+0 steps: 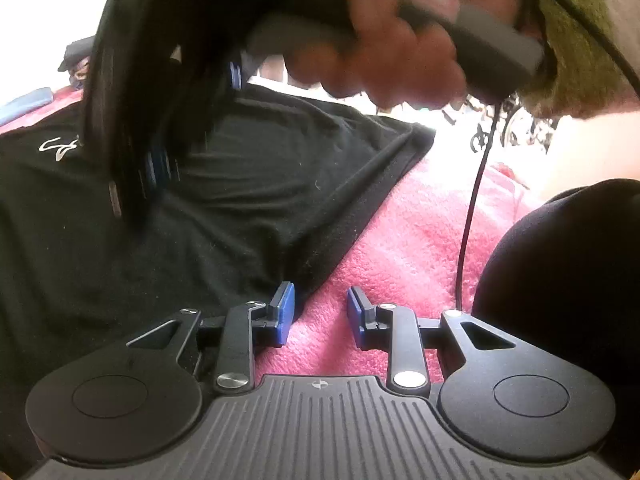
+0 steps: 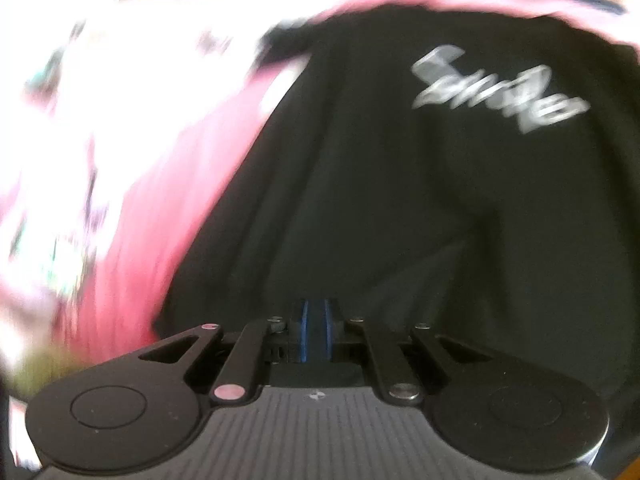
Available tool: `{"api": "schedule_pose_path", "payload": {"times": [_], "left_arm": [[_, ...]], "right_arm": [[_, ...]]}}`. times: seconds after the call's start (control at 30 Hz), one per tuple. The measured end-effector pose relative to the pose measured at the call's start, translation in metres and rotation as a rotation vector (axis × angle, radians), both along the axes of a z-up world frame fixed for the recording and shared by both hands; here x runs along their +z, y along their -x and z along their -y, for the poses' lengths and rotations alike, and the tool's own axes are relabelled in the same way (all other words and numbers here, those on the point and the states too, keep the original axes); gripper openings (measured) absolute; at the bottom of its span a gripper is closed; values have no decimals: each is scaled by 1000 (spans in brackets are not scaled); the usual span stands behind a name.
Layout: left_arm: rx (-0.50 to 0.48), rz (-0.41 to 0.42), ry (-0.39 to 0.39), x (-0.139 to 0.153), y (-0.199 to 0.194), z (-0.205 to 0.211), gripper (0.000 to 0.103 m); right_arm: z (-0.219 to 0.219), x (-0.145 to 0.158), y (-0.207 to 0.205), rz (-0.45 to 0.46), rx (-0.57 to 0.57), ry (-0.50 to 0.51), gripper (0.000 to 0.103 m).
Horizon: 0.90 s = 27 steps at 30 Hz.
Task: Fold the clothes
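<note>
garment: black soft-knit t-shirt [image 1: 248,184], spread flat on pink fluffy towel-like cover [image 1: 404,248]; in right wrist view the black cloth [image 2: 400,220] fills most of the frame, pink cover [image 2: 168,184] at left
garment edge: hemmed edge runs diagonally from upper right down to just beside the left gripper's left pad; a corner of the shirt sits at upper right of left wrist view
writing: white cursive print [image 2: 498,94] on the shirt in right wrist view, blurred, letters not readable; only a small white squiggle of it [image 1: 60,148] shows at far left in left wrist view, also not readable
left gripper [image 1: 320,314]: blue pads apart, nothing btwn them but pink cover; left pad [image 1: 285,312] sits at shirt hem, touching or just off can't tell; right pad [image 1: 354,312] over pink cover
right gripper [image 2: 316,334]: blue pads brought together w/ only a thin dark gap; cloth pinched or not, can't tell; tips low over the black shirt
right gripper, seen from left cam [image 1: 156,168]: blurred, hangs over the shirt at upper left, pointing down at it
hand [image 1: 384,60]: person's hand w/ green knit sleeve [image 1: 576,32] grips the right gripper's grey handle, blurred
cable: thin black cable [image 1: 474,208] drops from that handle across pink cover
other: dark rounded shape [image 1: 568,272] at right edge, unclear what; right wrist view motion-blurred throughout, bright washed-out area at left
</note>
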<state>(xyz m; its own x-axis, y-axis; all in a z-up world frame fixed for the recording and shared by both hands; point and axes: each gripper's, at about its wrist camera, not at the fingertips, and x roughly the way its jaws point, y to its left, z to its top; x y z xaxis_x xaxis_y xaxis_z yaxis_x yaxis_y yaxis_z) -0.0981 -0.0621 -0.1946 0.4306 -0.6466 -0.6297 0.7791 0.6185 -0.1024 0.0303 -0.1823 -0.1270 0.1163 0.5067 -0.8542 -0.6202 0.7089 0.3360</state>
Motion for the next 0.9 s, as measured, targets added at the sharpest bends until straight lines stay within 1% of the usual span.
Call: {"api": "schedule_pose_path", "payload": {"times": [0.07,0.1,0.17,0.2,0.3,0.4,0.5,0.6,0.67,0.7,0.77,0.83,0.87,0.9], "left_arm": [[6,7,7,-2,2,-1,29],[6,14,6,-2,3,-1,29],[7,23,6,-2,4,-1,29],[9,24,8,-3,4,-1,29],[17,21,16,-3,4,-2,29],[20,24,22,-4,4,-3,29],[24,23,25,-5,6,-4,29],[27,12,30,-5,5,-6,29],[29,12,31,-5,5,-6,29],[31,12,31,-5,5,-6,29],[34,13,32,-5,5,-6,29],[36,10,37,-5,4,-8,29],[36,11,37,-5,4,-8,29],[35,15,34,-5,4,-8,29]], "right_arm": [[-20,-23,1,22,27,107,6],[-24,-26,-7,40,-10,86,3],[-29,-30,-25,75,-93,27,3],[-30,-26,-34,106,-163,24,3],[-30,-8,-38,72,-168,-17,7],[-35,1,-14,-45,18,-28,8],[-57,-15,9,-109,167,29,8],[-74,-37,-6,-107,80,11,4],[-74,-30,-20,-82,-24,-37,5],[-74,-22,-19,-61,-20,-38,7],[-73,-5,-16,-19,-2,-35,9],[-73,0,-6,-109,85,-52,10],[-77,-4,2,-134,122,-43,11],[-81,-7,11,-157,158,-31,14]]}}
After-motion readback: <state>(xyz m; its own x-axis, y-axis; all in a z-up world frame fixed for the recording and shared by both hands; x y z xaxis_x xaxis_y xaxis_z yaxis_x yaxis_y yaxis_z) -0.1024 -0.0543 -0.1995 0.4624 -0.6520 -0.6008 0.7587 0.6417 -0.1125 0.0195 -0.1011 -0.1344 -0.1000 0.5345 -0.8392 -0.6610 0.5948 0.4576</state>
